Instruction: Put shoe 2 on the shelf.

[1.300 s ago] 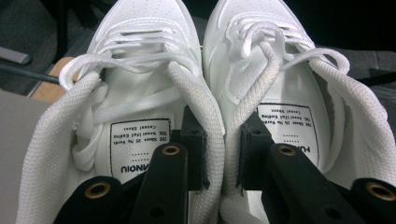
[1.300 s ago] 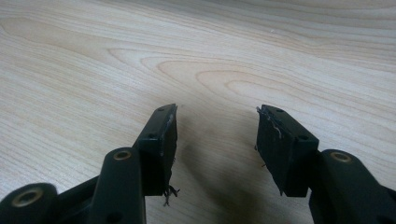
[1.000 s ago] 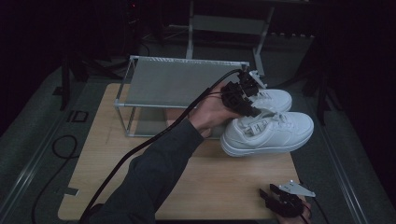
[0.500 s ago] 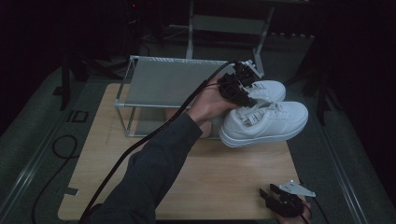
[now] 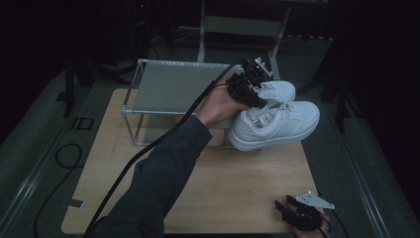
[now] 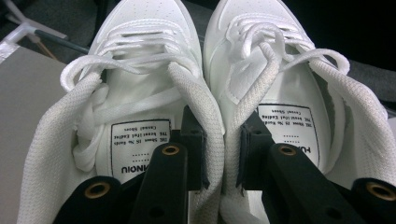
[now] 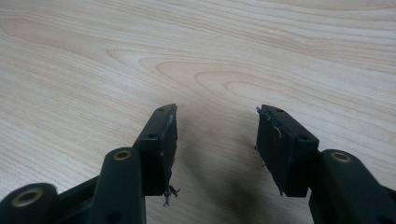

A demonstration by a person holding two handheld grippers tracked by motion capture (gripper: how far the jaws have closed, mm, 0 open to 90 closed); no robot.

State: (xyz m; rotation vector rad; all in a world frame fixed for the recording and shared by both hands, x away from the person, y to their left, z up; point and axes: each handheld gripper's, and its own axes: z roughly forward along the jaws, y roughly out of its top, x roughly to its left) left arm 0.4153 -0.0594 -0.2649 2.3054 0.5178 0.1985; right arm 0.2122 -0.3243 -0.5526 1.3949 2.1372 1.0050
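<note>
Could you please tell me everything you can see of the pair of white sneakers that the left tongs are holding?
The pair of white sneakers looks like smooth leather with perforated toes, white laces and mesh-lined collars; printed labels sit on the insoles. The shoes lie side by side, inner walls pressed together, toes pointing away from the left tongs, which have one jaw inside each shoe and pinch those two collars. In the high view the pair sits at the wooden table's far right, beside the metal rack.
</note>
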